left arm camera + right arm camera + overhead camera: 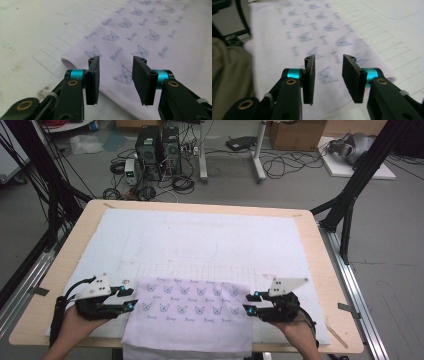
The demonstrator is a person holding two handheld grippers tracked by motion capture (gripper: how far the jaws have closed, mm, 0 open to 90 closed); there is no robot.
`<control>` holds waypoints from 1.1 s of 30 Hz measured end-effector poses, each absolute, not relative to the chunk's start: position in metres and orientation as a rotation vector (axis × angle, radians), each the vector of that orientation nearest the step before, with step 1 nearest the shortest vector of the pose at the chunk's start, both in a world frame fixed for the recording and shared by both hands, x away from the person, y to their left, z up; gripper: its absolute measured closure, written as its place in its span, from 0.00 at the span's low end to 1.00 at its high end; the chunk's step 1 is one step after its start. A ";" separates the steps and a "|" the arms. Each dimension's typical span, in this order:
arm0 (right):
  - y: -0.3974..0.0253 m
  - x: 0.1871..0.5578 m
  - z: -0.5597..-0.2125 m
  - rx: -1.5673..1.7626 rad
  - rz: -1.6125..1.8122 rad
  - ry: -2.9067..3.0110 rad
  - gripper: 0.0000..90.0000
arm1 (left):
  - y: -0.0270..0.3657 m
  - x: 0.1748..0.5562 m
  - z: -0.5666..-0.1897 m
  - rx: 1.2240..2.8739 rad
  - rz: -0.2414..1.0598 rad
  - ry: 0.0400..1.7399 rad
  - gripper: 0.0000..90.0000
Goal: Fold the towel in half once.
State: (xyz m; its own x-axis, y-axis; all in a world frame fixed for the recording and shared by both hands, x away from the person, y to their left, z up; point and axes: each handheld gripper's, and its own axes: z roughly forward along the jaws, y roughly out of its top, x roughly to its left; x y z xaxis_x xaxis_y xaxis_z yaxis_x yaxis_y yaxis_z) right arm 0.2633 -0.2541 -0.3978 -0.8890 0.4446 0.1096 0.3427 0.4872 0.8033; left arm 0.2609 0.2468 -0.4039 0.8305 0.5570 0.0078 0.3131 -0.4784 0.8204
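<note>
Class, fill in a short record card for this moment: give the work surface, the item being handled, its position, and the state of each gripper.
Surface: wooden table covered with a white mat
Item: pale lilac cloth printed with small butterfly-like motifs
Cloth position: flat at the near edge of the table, its front part hanging over that edge
Left gripper: open, at the cloth's left edge, nothing between its jaws
Right gripper: open, at the cloth's right edge, nothing between its jaws
Contact: cannot tell whether either gripper touches the cloth

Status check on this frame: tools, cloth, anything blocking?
Left tool open at cloth's left edge. Right tool open at its right edge. Printed cloth flat, near edge overhanging table. No obstruction.
</note>
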 end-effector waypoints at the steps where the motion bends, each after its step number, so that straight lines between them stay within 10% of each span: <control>1: -0.254 0.270 -0.400 0.707 1.358 2.600 0.63 | 0.245 0.269 -0.405 2.109 0.344 0.647 0.62; 14: -0.249 0.338 -0.443 0.879 1.166 2.658 0.42 | 0.233 0.336 -0.441 2.192 0.271 0.835 0.46; 19: -0.244 0.335 -0.444 0.807 1.221 2.719 0.90 | 0.229 0.331 -0.439 2.214 0.240 0.748 0.90; 33: -0.255 0.401 -0.403 0.916 1.161 2.581 0.95 | 0.218 0.392 -0.394 2.105 0.452 0.837 0.95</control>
